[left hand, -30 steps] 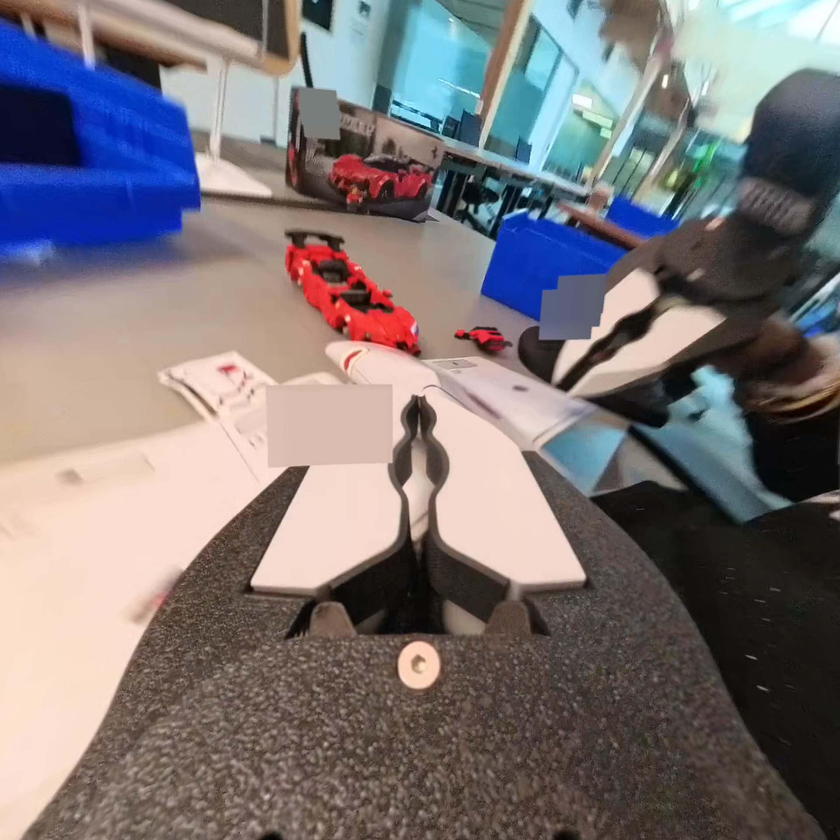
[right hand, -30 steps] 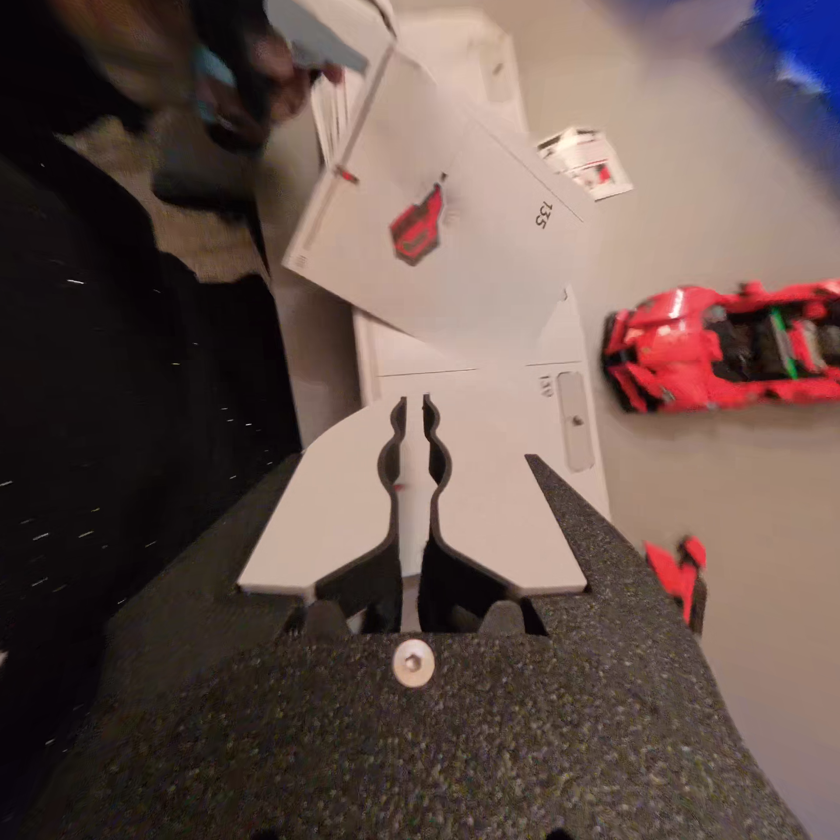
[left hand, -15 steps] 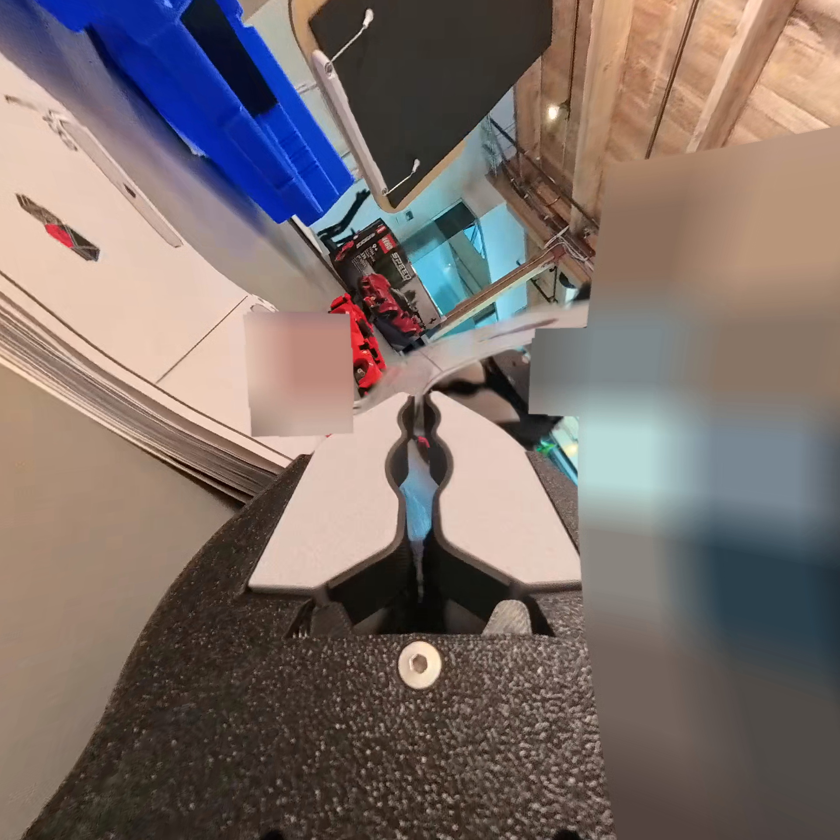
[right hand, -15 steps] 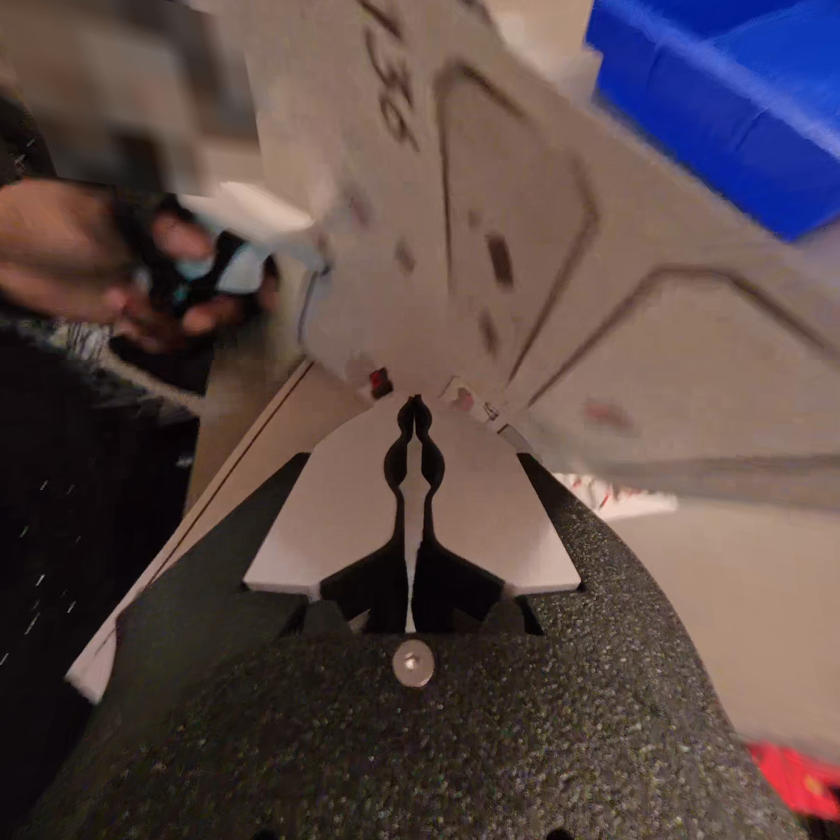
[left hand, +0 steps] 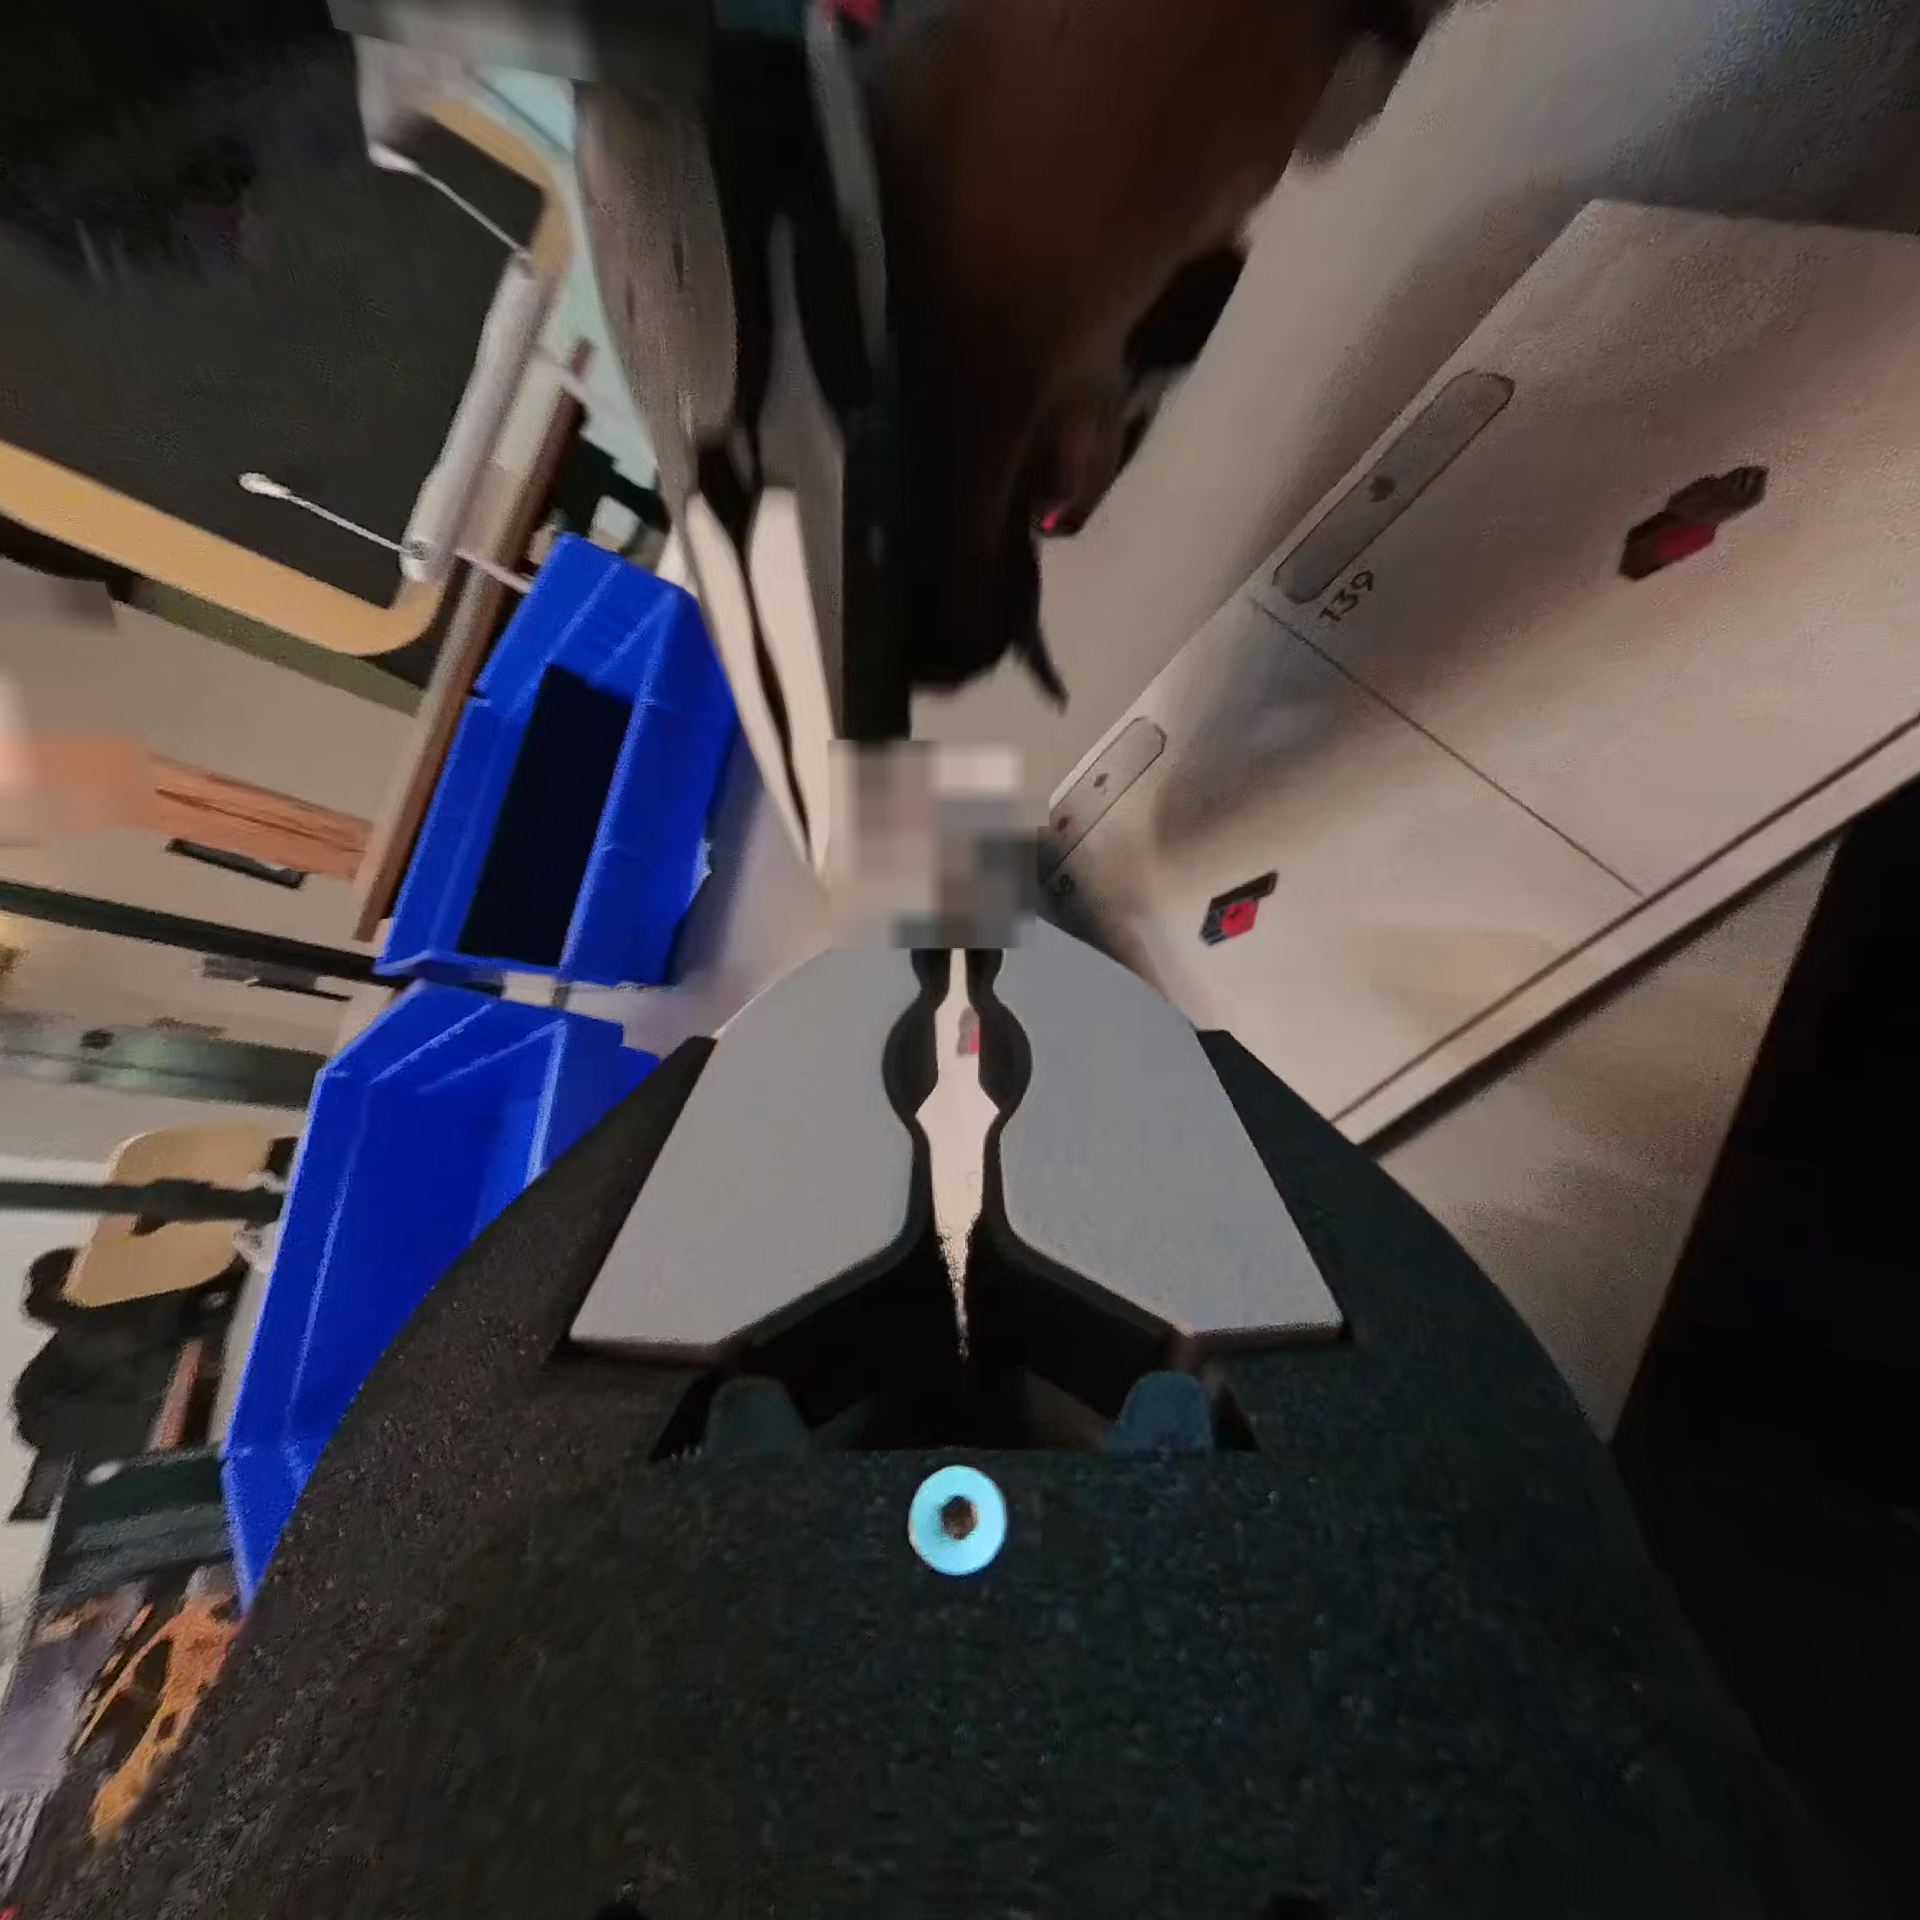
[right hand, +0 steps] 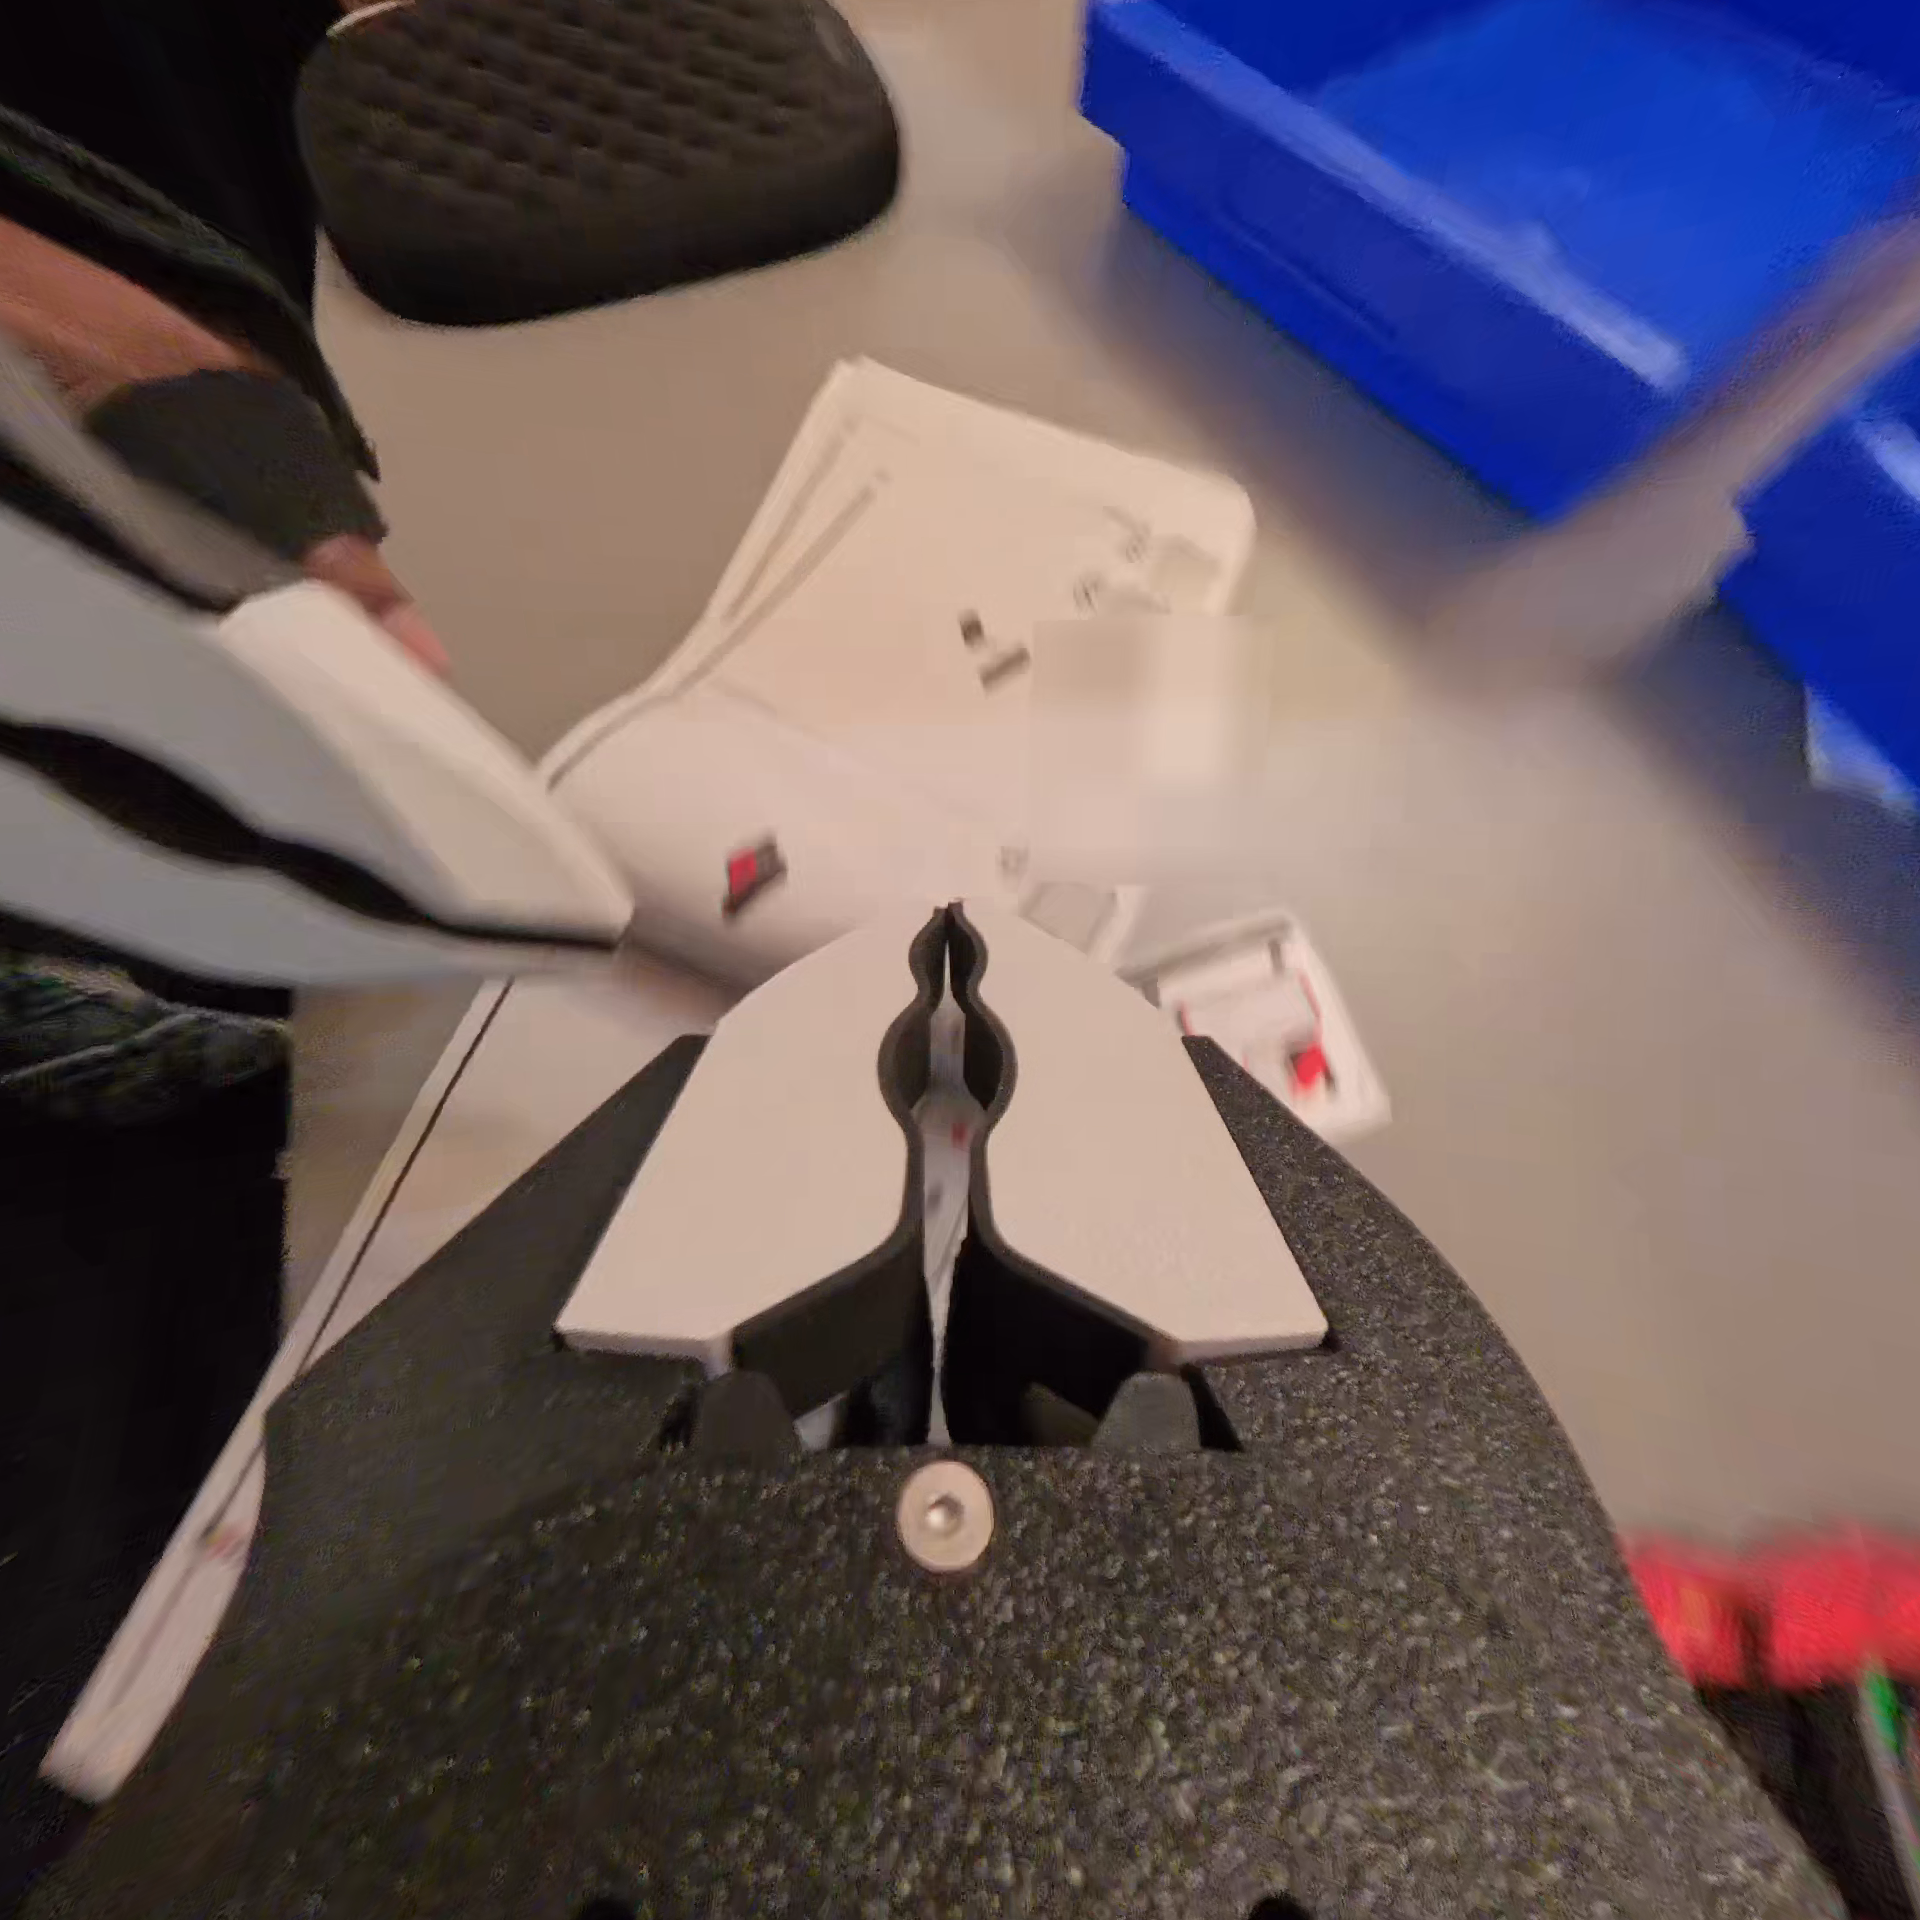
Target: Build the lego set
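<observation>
The white instruction booklet (right hand: 790, 748) lies open on the grey table and also shows in the left wrist view (left hand: 1455, 831). My right gripper (right hand: 951, 914) is shut on a thin booklet page (right hand: 948, 1143), whose blurred sheet sweeps up to the right. My left gripper (left hand: 951, 956) has its jaws almost together over the booklet's edge, the tips hidden by a mosaic patch. In the right wrist view its tip (right hand: 613, 925) sits at the booklet. The right gripper (left hand: 800, 800) shows just beyond it. The red lego car (right hand: 1766, 1621) is at the lower right, blurred.
Blue bins (right hand: 1455, 208) stand at the table's far side, also in the left wrist view (left hand: 582, 779). A small folded leaflet (right hand: 1268, 1008) lies beside the booklet. A black padded object (right hand: 592, 156) sits at the back left. A person's hand (right hand: 364, 592) holds the left gripper.
Both grippers have swung round with much blur. The right gripper has closed on a booklet page and carried it over. The left gripper has come down to the booklet's edge.
</observation>
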`<state>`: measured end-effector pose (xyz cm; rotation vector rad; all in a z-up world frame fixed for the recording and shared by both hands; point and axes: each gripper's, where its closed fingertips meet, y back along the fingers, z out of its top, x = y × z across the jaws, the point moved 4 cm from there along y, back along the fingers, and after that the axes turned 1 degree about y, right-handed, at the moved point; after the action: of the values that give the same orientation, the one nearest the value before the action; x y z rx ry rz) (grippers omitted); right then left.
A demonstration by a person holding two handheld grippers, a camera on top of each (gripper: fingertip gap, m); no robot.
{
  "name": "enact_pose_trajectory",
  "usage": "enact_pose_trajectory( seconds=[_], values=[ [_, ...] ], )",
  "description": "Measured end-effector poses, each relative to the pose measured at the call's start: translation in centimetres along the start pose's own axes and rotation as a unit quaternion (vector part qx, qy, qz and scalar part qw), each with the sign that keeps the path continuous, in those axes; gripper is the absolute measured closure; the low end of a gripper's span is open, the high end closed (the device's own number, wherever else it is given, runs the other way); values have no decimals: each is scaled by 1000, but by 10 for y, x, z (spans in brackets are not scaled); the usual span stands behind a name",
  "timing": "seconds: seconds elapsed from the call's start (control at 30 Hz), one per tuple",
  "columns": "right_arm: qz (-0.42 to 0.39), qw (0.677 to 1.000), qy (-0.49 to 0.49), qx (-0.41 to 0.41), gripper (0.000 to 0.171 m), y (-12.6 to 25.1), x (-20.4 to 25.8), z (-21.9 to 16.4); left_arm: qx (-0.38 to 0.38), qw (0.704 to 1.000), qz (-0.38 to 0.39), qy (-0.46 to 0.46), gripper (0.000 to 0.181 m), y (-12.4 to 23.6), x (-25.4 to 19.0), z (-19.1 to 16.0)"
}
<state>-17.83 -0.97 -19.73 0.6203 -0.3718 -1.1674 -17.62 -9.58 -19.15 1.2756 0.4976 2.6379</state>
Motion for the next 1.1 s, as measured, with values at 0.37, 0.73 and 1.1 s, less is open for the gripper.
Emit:
enact_pose_trajectory(
  seconds=[0.37, 0.73, 1.1],
  values=[
    [-66, 995, 77, 14, 171, 35, 55, -89, 130, 987, -94, -11, 181, -65, 4, -37],
    [-69, 985, 157, 6, 171, 60, 48, -110, 136, 987, 39, -74, 181, -40, -14, -51],
    [-114, 896, 426, -50, 171, -9, 52, -37, 128, 989, 48, -52, 181, -39, -15, -51]
  ],
)
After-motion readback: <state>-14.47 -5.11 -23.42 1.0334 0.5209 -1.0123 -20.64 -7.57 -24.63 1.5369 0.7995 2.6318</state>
